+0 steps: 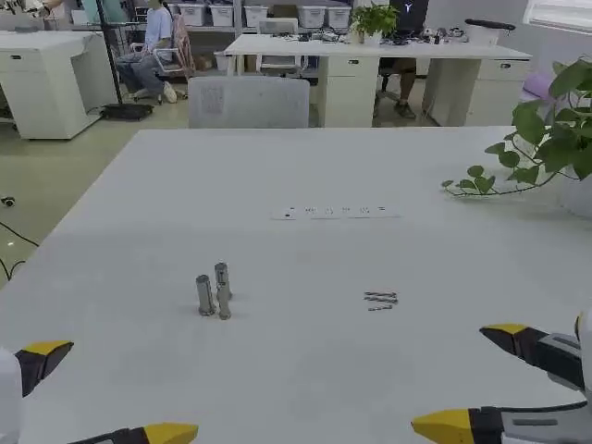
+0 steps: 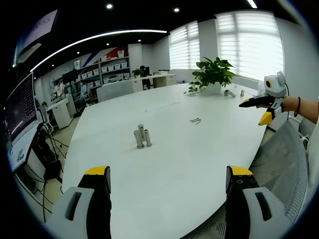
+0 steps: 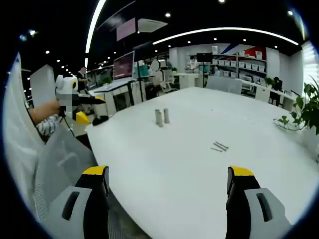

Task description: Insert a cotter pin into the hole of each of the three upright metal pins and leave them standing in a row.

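Had left gripper (image 2: 168, 172) and right gripper (image 3: 167, 172) gaping and empty, so needed to nip one cotter pin (image 1: 380, 300) by its head first tbh.

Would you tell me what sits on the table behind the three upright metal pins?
Farther back on the table lies a flat white strip; the metal pins overlap, hiding the rear one's base.

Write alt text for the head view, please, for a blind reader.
Three upright metal pins stand clustered on a white table, cotter pins lying to their right. The left gripper and right gripper hover open at the near edge.
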`<state>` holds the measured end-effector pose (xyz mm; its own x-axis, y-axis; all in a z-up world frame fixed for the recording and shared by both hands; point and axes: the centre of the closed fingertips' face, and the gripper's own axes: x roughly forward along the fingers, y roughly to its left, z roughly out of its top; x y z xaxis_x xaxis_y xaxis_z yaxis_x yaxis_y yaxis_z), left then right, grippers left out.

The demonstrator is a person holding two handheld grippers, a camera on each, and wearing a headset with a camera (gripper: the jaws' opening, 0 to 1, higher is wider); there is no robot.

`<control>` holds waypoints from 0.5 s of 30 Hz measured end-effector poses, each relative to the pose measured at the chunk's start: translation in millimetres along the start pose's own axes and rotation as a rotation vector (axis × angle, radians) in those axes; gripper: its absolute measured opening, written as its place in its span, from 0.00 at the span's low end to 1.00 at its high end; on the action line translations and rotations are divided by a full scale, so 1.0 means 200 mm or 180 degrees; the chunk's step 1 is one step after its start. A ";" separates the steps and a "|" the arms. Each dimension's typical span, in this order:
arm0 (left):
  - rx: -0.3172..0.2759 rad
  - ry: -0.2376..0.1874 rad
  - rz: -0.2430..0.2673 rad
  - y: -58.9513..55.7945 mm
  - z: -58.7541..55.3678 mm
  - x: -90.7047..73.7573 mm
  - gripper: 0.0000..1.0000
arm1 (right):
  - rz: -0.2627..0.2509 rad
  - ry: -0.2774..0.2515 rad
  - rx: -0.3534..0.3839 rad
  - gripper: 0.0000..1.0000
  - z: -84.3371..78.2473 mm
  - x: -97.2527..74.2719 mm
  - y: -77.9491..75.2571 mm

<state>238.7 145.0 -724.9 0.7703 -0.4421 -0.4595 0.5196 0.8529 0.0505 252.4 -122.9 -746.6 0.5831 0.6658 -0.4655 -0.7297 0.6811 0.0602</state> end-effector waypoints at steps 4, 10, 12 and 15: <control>0.0023 0.0002 -0.0040 -0.02 0.00 0.01 0.97 | 0.0020 0.0003 0.0000 1.00 0.00 0.02 0.00; 0.0060 0.0013 -0.0103 -0.05 0.00 0.04 0.97 | 0.0043 0.0013 -0.0009 1.00 0.00 0.03 0.00; 0.0066 0.0024 -0.0123 -0.06 0.00 0.04 0.97 | 0.0040 0.0029 -0.0014 1.00 0.00 0.03 -0.01; 0.0069 0.0055 -0.0147 -0.07 -0.01 0.05 0.96 | 0.0043 0.0023 0.0004 1.00 0.00 0.04 -0.01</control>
<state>238.5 129.0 -731.8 0.7390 -0.4759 -0.4769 0.5626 0.8254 0.0481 257.7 -119.8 -750.7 0.5707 0.6727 -0.4710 -0.7370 0.6725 0.0676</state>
